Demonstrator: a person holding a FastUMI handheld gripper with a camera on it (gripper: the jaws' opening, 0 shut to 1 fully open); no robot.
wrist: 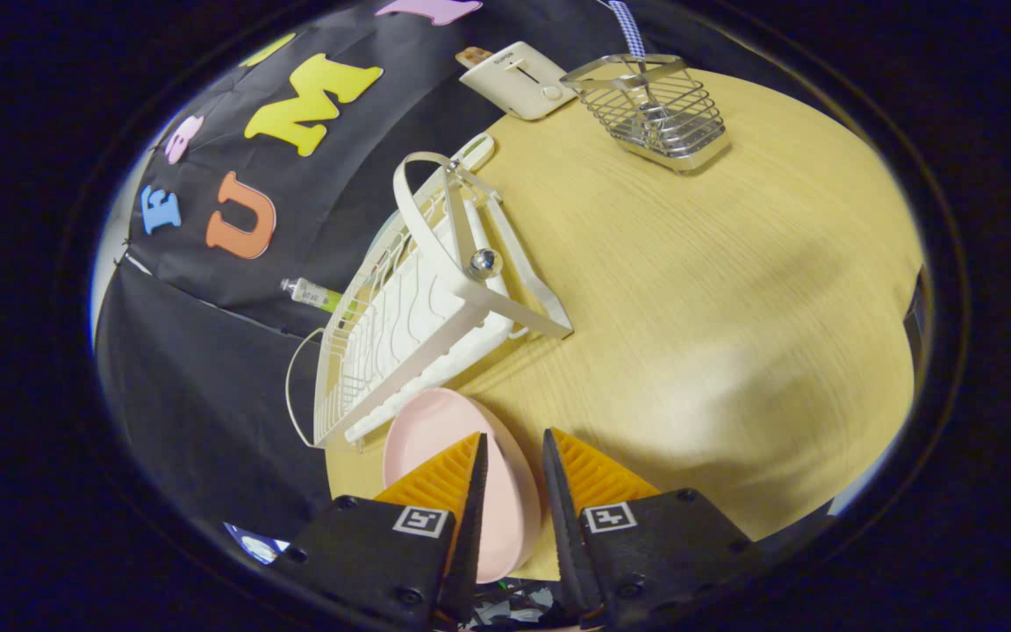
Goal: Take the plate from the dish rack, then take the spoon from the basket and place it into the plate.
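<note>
Two orange fingers stand slightly apart, straddling the rim of the pink plate; whether both pads press on it cannot be told. The plate sits at the desk near edge, just beside the dish rack. It looks rigid, light, smooth and glossy, likely slippery; grip the rim.

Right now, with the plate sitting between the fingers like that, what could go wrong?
The gripper straddles only the rim of the pink plate, and a firm pinch is not clear, so the plate may slip or swing. The plate lies close beside the white dish rack and could knock it. The spoon stands in the wire basket far beyond the fingers, a long carry over the wooden table.
</note>
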